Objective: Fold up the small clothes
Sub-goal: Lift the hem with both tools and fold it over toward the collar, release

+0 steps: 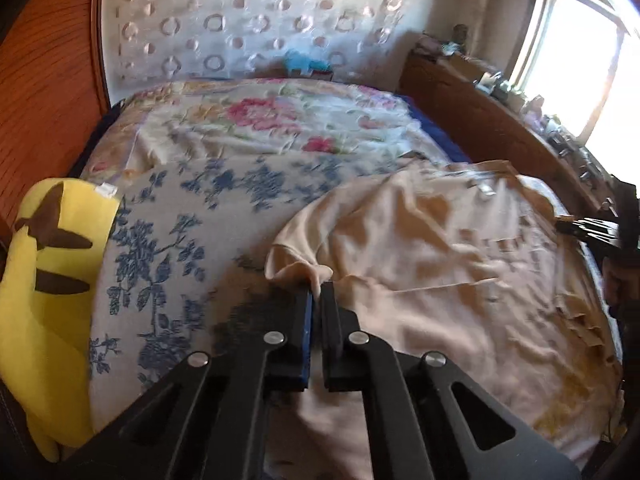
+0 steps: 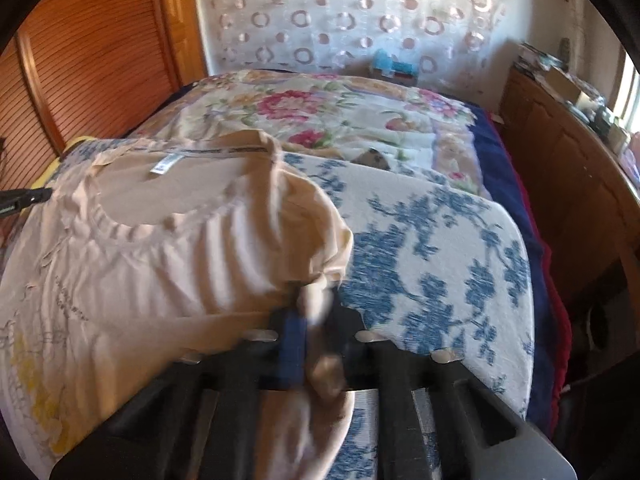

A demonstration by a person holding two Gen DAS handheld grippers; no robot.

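A pale peach T-shirt (image 1: 440, 248) lies spread on a board covered in blue-flowered cloth (image 1: 180, 216). My left gripper (image 1: 317, 286) is shut on the shirt's left sleeve end, which bunches at its tips. In the right wrist view the same shirt (image 2: 160, 248) shows its neckline and white label, with a yellow print low at the left. My right gripper (image 2: 316, 300) is shut on the other sleeve's edge, and cloth hangs down between its fingers. The right gripper's tips (image 1: 576, 226) also show at the far right edge of the left wrist view.
The flowered board (image 2: 440, 264) rests on a bed with a pink-flowered quilt (image 2: 320, 116). A yellow cushion with brown marks (image 1: 44, 280) sits at the board's left. A wooden cabinet (image 2: 580, 184) with clutter stands at the right, under a bright window (image 1: 580, 60). Wooden louvre doors (image 2: 80, 64) stand at the left.
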